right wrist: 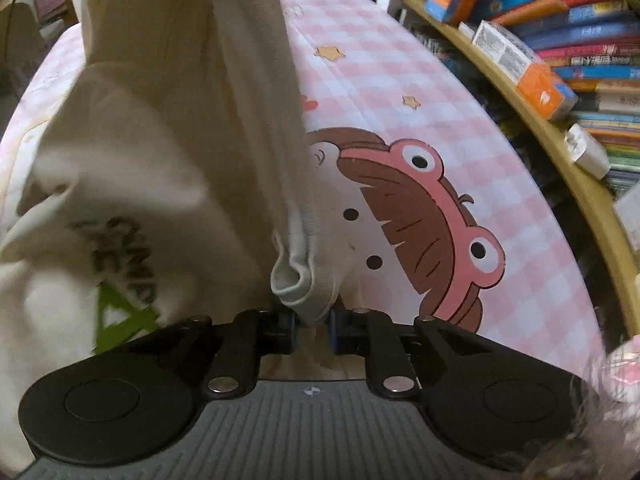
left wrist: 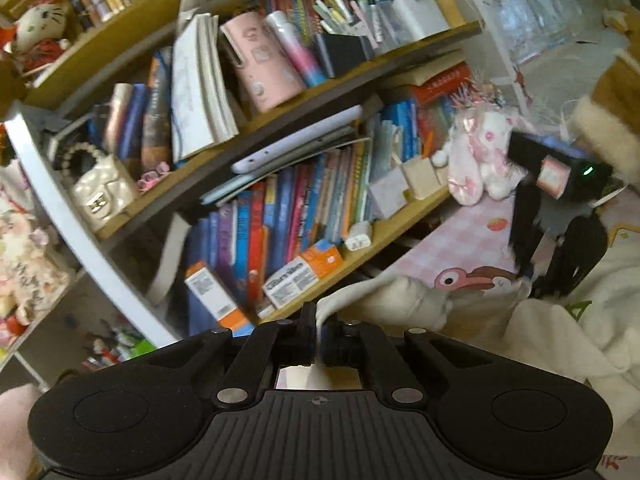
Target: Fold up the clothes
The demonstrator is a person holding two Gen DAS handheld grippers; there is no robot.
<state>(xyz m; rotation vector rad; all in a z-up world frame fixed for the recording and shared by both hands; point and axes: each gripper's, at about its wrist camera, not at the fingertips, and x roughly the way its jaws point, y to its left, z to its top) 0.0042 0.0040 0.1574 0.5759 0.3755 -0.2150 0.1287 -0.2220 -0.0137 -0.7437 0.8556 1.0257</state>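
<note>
The left hand-held gripper is pinched tight on a thin edge of the cream sweatshirt, lifting it toward the bookshelf. The right hand-held gripper is clamped on the ribbed cuff of the same garment, angled down over the bed. Between them the sweatshirt hangs in a tall drape, its printed front bunched low to the left, the rest slumped on the pink checked sheet with its cartoon frog-hat print. In the left view the right tool shows dark above the cloth. This looks like the opening step: picking the garment up by two points to spread it. Next, I'd judge, both grips need to draw apart and lay it flat before any fold.
</note>
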